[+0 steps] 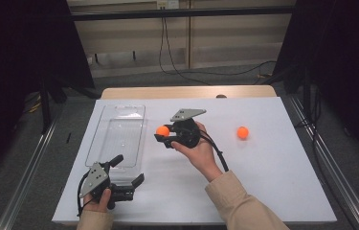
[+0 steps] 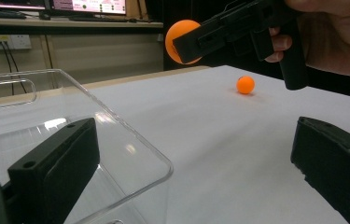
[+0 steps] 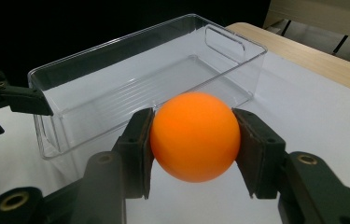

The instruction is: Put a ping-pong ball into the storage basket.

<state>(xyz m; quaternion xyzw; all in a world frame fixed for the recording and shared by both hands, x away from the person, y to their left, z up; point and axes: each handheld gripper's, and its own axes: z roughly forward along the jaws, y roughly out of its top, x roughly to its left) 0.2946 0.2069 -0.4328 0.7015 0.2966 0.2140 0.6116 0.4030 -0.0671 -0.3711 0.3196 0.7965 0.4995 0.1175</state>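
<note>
On the white table: 1 clear box [image 1: 119,134], 2 orange balls and 2 black grippers.
Right gripper [image 1: 165,136]: clamped on 1 orange ball [image 3: 195,135], with a pad pressed on each side of it.
Held ball place: up off the table, just beside the long side of the clear box.
Other ball [image 1: 242,132]: sits alone on the table [image 1: 273,182], well apart from the box.
Left gripper [image 1: 129,172]: jaws spread wide, nothing between them, low at the near end of the box.
Box: see-through, with a cut-out handle at its end.
Writing: none I can read on the balls, box or grippers.
Screens in the back of the left gripper view: too small and blurry to read.
</note>
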